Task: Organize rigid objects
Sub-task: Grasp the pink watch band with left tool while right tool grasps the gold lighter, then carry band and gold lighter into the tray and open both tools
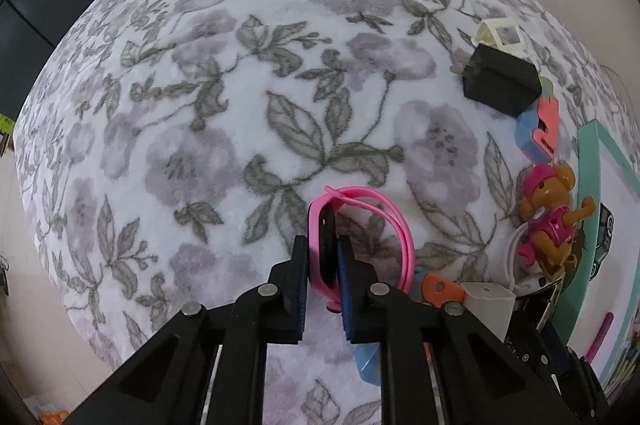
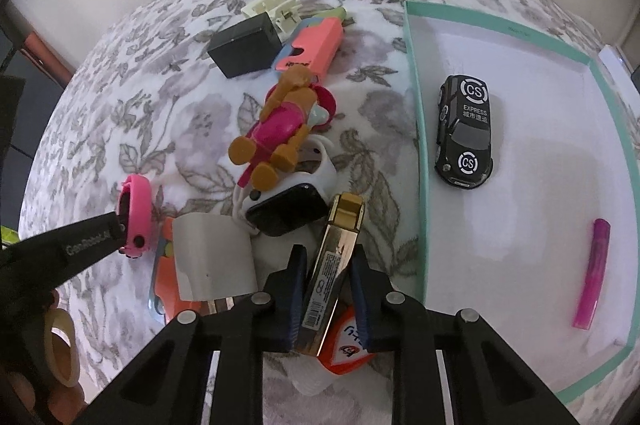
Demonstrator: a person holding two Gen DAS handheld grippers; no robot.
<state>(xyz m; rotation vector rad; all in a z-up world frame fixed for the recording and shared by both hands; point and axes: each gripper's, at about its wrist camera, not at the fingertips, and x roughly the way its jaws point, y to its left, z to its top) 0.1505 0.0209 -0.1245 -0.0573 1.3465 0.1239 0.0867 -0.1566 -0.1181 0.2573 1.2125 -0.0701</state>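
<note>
Pink watch [image 1: 336, 245] clamped between left hand-held gripper [image 1: 323, 257] fingers.

Pink watch [image 1: 332, 249] upright off the cloth; gold lighter [image 2: 334, 265] tilted beside teal box [image 2: 416, 129].

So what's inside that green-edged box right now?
The teal-rimmed box holds a black toy car marked CS Express and a pink tube, lying apart on its white floor. Its nearest corner is cut off by the right tool's arm, so unseen.
</note>
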